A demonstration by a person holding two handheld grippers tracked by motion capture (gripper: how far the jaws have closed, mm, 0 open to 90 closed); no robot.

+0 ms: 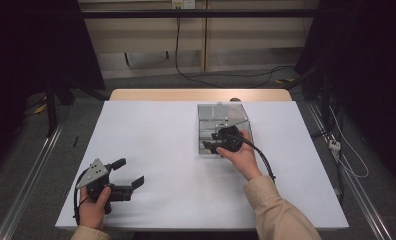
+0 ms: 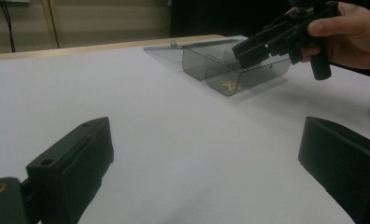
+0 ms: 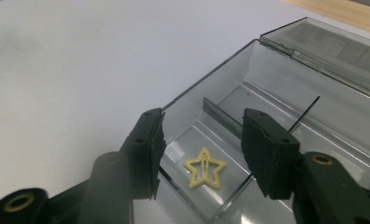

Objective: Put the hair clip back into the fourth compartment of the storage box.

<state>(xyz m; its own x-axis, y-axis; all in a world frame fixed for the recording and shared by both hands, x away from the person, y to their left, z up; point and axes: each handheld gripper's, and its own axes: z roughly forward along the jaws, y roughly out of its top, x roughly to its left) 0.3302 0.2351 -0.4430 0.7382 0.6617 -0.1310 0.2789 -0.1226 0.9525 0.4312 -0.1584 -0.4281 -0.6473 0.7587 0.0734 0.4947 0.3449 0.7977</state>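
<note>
A clear smoky plastic box [image 1: 223, 114] with its lid [image 3: 323, 44] folded open sits right of the table's middle. In its near compartment lies a yellow star-shaped hair clip [image 3: 204, 173], which the left gripper view picks up as a yellow speck [image 2: 230, 85]. My right gripper [image 1: 208, 146] hovers over that compartment, open, jaws either side of the star and above it [image 3: 202, 144], nothing held. Near the front left of the table my left gripper [image 1: 131, 171] rests open and empty, its jaws wide apart [image 2: 206, 158]. It faces the box [image 2: 197, 60] and the right gripper [image 2: 286, 35].
A low divider [image 3: 220, 114] splits the box into compartments. The white table top [image 1: 151, 135] has a wooden strip [image 1: 201, 94] along its far edge. Cables lie on the floor beyond and to the right.
</note>
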